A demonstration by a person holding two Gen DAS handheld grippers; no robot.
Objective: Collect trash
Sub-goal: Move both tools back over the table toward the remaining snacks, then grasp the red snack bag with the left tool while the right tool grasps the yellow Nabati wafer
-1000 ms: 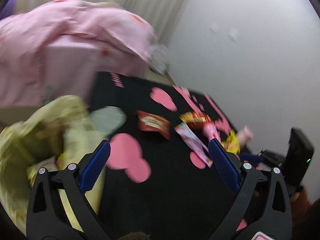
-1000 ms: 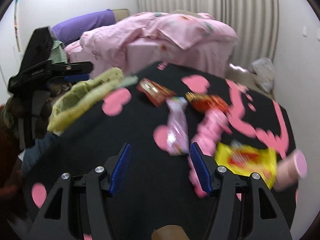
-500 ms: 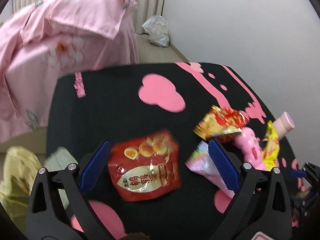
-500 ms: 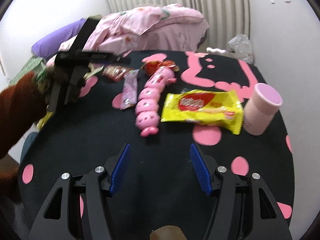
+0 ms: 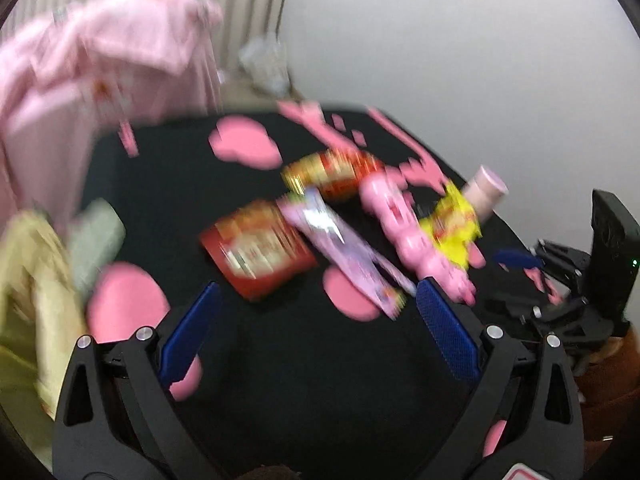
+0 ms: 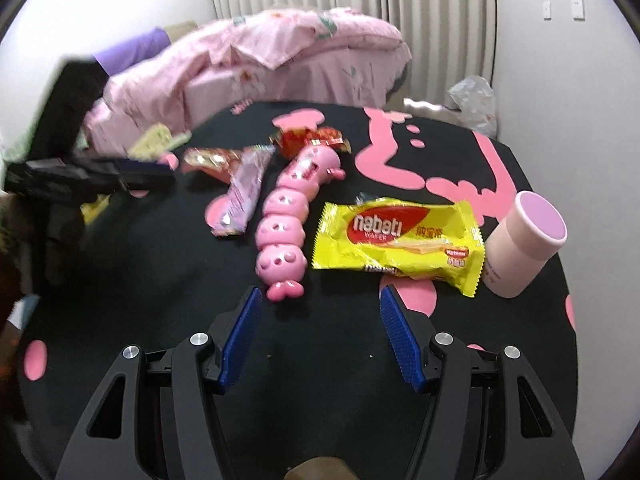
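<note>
Snack wrappers are seen scattered on a black table (image 6: 500, 168).
The jaws of the left gripper (image 5: 316, 300) and right gripper (image 6: 320, 300) are held apart, empty, above it.

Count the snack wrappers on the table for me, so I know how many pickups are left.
4. Yellow wafer pack beside the cup; purple wrapper left of the pink toy; red pouch far left; red-gold wrapper behind the toy. More may be hidden.
</note>
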